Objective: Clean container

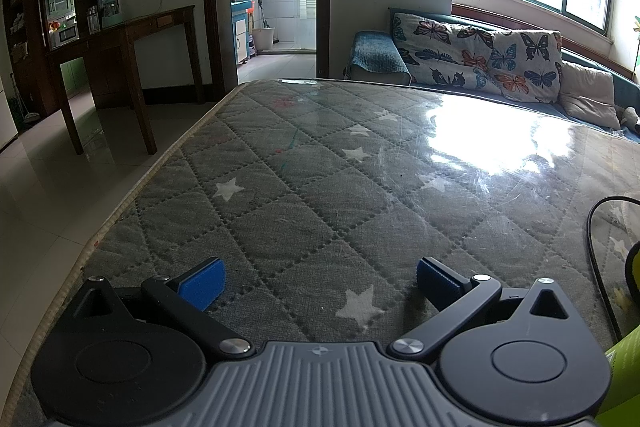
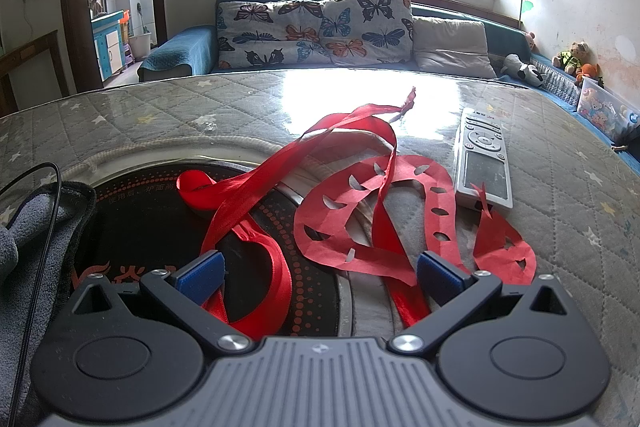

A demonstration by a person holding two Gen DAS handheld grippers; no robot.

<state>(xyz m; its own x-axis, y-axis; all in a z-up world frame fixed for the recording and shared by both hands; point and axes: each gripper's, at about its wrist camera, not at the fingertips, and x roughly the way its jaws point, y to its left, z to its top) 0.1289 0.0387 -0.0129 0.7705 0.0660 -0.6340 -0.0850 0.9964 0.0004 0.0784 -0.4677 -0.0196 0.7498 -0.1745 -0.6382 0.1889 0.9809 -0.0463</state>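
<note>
Left hand-held gripper (image 1: pixel 320 285): jaws spread wide, nothing between the blue pads, poised low over a bare stretch of the desk (image 1: pixel 320 167) — a surface of grey quilted fabric with white stars under a clear, scratched cover. A black cable (image 1: pixel 596 251) curves along the right edge of this view, beside a yellow-green object that is cut off and cannot be identified.

Right hand-held gripper (image 2: pixel 320 277): jaws equally wide apart, holding nothing. Its pads sit just above a tangle of red satin ribbon (image 2: pixel 248 195) and red cut paper (image 2: pixel 360 223) with leaf-shaped holes. The ribbon lies partly across a round black cooktop (image 2: pixel 152 219) with a steel rim, set into the desk and printed with red dots and lettering — the paper overlaps its right rim. A grey cloth (image 2: pixel 36 227) rests on the cooktop's left side, crossed by a thin black cable. A silver remote control (image 2: pixel 484 159) lies on the desk to the right, touching the paper's edge.

Which item is the container cannot be determined from either view.
</note>
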